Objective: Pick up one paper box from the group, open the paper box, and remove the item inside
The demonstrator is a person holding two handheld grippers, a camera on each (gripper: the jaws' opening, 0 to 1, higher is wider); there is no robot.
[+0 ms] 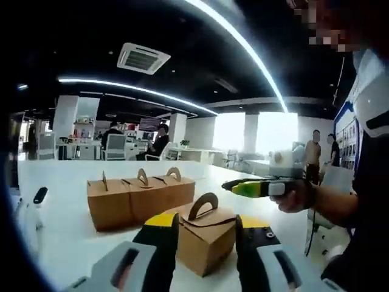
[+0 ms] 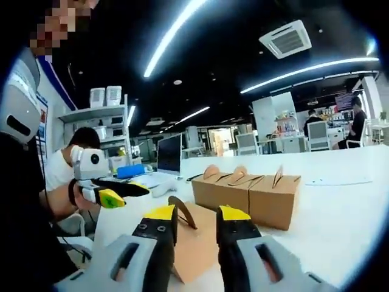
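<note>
Between left gripper [image 1: 205,224] jaws: paper box [image 1: 205,240].

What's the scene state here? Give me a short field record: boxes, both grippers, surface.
target: brown paper box with arched handle, apart from the group, standing on the table between the left gripper fingers, closed
group: row of three brown paper boxes, closed, behind the target
left gripper: open, astride the target
right gripper: open, just over the same box
surface: white table
item inside: hidden
background: seated people at desks
</note>
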